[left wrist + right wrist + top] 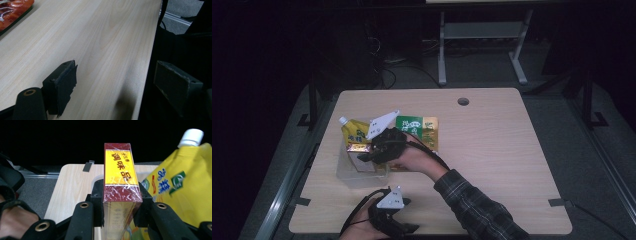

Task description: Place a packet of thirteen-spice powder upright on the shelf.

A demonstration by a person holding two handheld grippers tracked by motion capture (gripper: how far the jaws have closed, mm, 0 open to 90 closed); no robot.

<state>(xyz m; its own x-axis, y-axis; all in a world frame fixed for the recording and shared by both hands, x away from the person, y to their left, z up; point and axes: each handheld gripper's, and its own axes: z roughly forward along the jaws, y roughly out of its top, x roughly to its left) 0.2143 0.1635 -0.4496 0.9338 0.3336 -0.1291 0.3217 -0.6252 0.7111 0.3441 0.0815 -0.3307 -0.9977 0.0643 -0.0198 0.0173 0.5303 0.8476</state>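
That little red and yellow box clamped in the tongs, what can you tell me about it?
The small box is dark red with a yellow panel bearing red Chinese characters, wrapped in shiny clear film. It looks like cardboard. The right gripper has its two black jaws shut on the box's sides. The box is over a clear plastic bin, with a yellow spouted pouch close beside it.

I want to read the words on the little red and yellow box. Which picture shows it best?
The right gripper view: the red and yellow box sits close up, clamped between the right gripper jaws, writing clear. The high view shows it small, over the clear bin.
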